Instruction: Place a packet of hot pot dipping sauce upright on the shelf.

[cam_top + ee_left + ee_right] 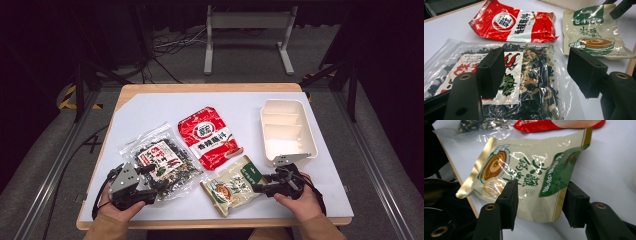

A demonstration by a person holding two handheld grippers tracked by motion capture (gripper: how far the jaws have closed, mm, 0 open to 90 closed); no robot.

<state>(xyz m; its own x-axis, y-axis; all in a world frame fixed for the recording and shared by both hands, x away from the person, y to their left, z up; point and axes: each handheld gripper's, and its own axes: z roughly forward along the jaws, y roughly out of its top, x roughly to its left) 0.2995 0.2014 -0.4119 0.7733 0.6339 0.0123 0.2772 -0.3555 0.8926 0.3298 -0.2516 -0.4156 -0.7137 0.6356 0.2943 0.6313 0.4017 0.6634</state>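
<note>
The left gripper (150, 186) sits at the near left of the table (150, 107), its jaws wide apart over the near edge of a clear bag of dried greens (159, 161). In the left gripper view the left jaw covers part of the bag's (529, 82) printed label, so the words there are cut off; whether that jaw rests on the plastic is hard to tell.

The right gripper (261, 189) is at the near right, pointing left at a beige and green packet (234, 184) that lies near the table's front edge. In the right gripper view the packet's (524, 177) near end lies between the two jaws, which stand partly open; the pads do not visibly press on it. Glare washes out some of its print.

A red packet (207, 136) lies in the middle of the table, and a white tray (286, 131) stands to the far right, its near rim partly hidden by the right gripper's grey plate
</note>
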